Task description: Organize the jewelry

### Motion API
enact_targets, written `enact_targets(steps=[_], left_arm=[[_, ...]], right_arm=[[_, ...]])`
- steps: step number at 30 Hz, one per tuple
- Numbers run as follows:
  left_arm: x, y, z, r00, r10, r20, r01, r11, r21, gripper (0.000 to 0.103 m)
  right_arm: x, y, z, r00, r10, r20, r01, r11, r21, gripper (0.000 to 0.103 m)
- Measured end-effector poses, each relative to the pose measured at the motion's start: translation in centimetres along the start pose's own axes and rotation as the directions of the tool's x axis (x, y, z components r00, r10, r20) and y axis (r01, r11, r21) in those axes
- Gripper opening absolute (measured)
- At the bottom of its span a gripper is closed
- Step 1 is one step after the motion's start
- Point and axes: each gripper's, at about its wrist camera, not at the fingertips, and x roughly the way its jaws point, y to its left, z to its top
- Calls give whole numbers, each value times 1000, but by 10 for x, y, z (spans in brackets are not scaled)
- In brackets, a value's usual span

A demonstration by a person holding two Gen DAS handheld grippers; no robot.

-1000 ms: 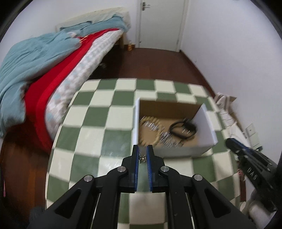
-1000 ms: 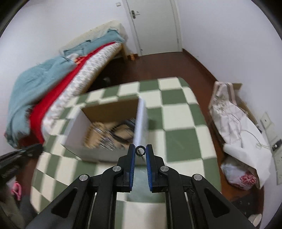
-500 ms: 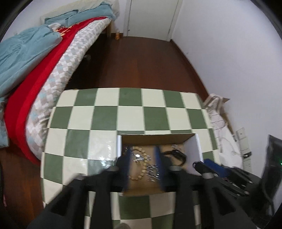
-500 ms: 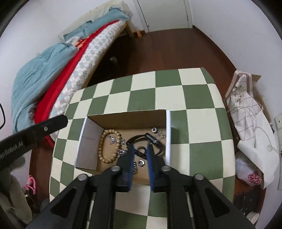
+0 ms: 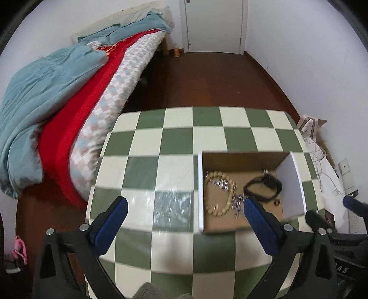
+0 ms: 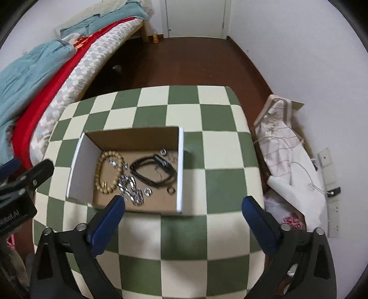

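Observation:
An open cardboard box [image 6: 180,165] [image 5: 200,191] sits on the green-and-white checkered table [image 6: 188,232] [image 5: 174,142]. Inside lie a wooden bead bracelet [image 6: 101,170] [image 5: 226,202], a black band [image 6: 151,171] [image 5: 263,186], silver chain pieces [image 6: 132,188] [image 5: 238,202] and small rings [image 6: 171,190]. My left gripper [image 5: 185,214] is open and empty, above the table just left of the box. My right gripper [image 6: 182,210] is open and empty, above the box's near edge. The left gripper also shows at the left edge of the right wrist view [image 6: 27,177].
A bed [image 5: 69,92] with blue and red bedding stands left of the table. White bags and cardboard [image 6: 287,161] lie on the floor to the right. A white door [image 6: 195,18] is at the far wall, across dark wood floor [image 6: 184,62].
Both grippers were shut on small jewelry pieces, moved over the box, and now stand wide open and empty. Both have pulled back from the box.

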Motion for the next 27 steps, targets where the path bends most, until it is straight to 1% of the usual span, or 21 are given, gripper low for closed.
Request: enact_targets(steps=[4,7,13,21,27], left_arm=[[-20,5,-18,1000,5,18,-5,1000,-15,103],[-41,8,-29,999,1,38,0,1000,-26,103],[-103,12,-51,992,12,127,-8,999,-36,103],[-182,13,-72,975,-8,224,14,1000,-26,103],[-223,15,-85,966,-29,257,38,999,-29,103]], right_arm=[[-22,-3,-21,1000,-16,21,16,1000,8,103],[-43,-4,-33,998,-28,52,27,1000,12,103],[-103,-6,-60,992,-17,127,15,1000,18,103],[-197,-2,-89,968,-25,248,30,999,-13,103],[-252,-1,-108,949,-28,315,35,999,-16,103]])
